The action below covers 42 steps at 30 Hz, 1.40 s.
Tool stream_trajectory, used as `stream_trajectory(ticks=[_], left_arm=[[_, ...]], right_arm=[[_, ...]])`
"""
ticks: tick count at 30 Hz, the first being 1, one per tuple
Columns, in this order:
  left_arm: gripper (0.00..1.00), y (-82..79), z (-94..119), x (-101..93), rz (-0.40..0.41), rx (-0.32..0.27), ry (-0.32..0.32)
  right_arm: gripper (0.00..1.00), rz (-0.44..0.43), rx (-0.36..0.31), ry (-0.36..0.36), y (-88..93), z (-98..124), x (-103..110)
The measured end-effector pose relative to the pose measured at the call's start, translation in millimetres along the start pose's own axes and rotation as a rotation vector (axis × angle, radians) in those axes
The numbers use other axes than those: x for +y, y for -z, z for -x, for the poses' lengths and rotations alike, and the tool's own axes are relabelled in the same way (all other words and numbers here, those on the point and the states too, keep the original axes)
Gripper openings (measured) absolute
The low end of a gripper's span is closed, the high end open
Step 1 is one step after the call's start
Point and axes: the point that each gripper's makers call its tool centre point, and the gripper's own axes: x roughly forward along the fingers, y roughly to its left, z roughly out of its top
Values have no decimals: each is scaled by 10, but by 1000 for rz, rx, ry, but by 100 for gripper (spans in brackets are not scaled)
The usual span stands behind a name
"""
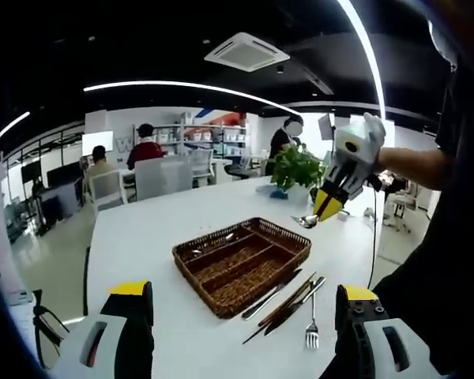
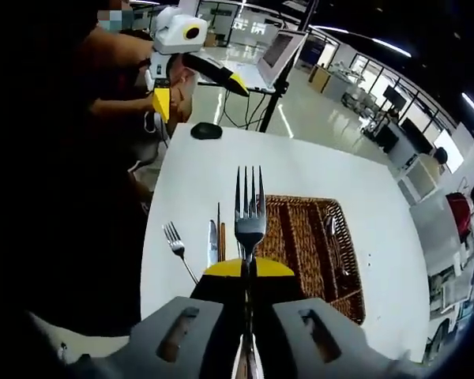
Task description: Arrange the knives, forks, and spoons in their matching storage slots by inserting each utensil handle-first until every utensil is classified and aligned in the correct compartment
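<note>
Pinched upright between the right gripper [image 2: 248, 272] jaws, a fork [image 2: 250, 209] is held tines-forward (handle hidden); the basket [image 2: 316, 245] lies just ahead-right.

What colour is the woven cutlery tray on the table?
Brown wicker tray, clearest in the left gripper view.
</note>
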Motion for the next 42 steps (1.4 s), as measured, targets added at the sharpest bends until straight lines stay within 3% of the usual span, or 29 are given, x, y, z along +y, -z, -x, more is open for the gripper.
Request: stream_trajectory(ticks=[15, 42], left_arm=[[100, 11, -29, 3, 6, 1, -4], [100, 49, -23, 70, 28, 11, -16]], right_arm=[[0, 22, 8, -9, 45, -53, -96], [0, 84, 12, -34, 13, -338, -472]])
